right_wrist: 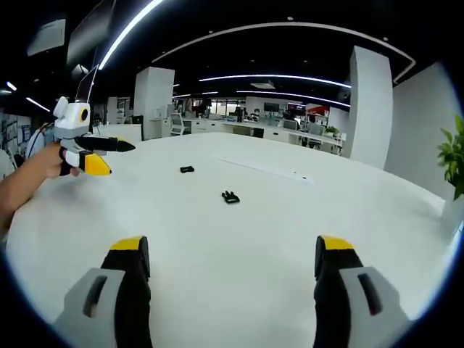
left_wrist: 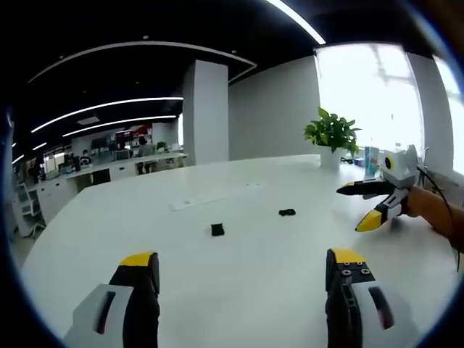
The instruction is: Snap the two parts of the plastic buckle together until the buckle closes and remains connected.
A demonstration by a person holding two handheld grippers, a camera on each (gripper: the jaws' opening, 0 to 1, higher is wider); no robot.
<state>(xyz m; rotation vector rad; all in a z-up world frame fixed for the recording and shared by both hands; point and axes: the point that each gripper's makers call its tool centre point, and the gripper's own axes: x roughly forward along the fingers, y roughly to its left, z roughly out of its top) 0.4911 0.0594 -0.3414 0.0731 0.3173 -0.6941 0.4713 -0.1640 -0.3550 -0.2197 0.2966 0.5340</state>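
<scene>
White surface (left_wrist: 239, 290) in open office carries two black buckle parts (left_wrist: 217, 230) (left_wrist: 287, 212), well apart. We hold left claw (left_wrist: 243, 270) and right claw (right_wrist: 230, 255) above it, jaws spread wide, empty.

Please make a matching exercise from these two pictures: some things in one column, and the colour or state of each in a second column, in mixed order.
Things:
1. left claw
2. plant
3. buckle part
4. table

Colour or state:
A. green, in a white pot by the window
B. white, wide and round-edged
C. open, holding nothing, yellow tips
D. small, black, lying apart from the other buckle part

Pairs: 1-C, 2-A, 3-D, 4-B
</scene>
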